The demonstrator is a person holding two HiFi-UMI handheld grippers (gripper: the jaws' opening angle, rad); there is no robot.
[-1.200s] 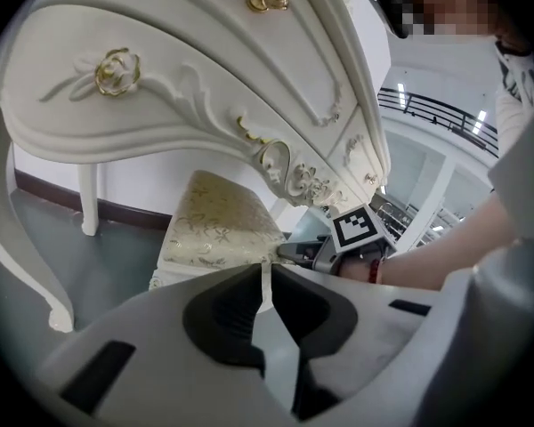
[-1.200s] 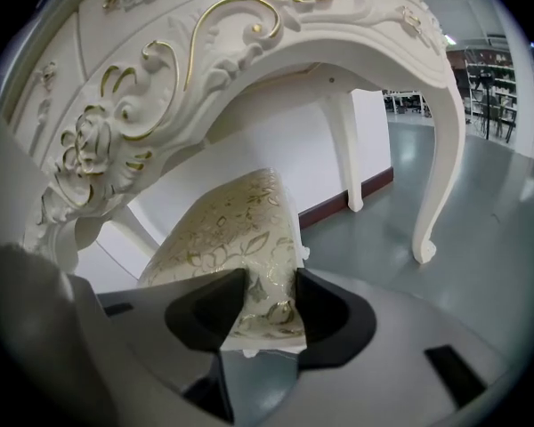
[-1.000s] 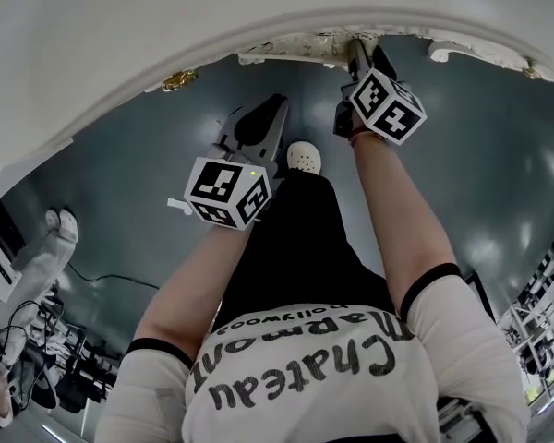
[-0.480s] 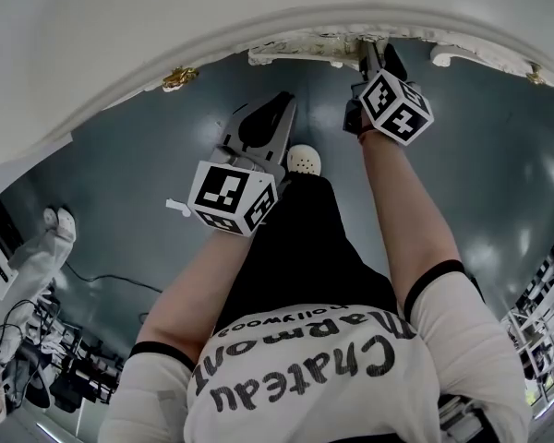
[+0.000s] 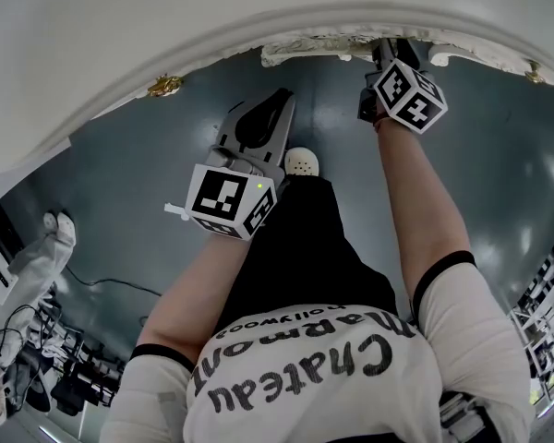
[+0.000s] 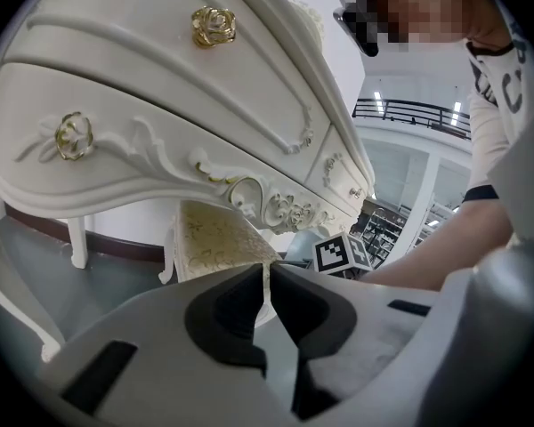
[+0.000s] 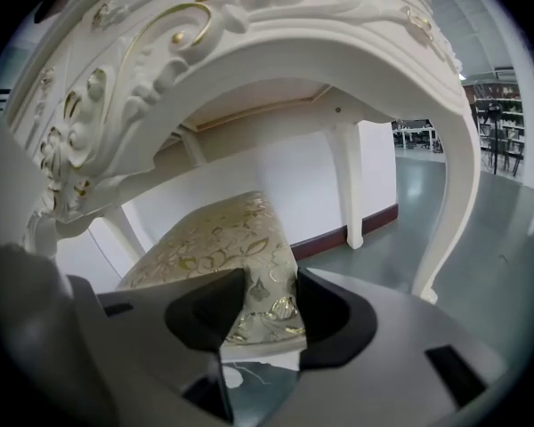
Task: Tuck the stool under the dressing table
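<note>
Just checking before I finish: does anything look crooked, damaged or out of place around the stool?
Nothing stands out. The stool stands upright under the dressing table, and neither shows visible damage or anything spilled.

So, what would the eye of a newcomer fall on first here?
The white carved dressing table with gold rose knobs fills the left gripper view. Under its arch stands the stool with a gold-patterned seat, its corner gripped by the right tongs. The left tongs hang shut and empty in front of the table.
</note>
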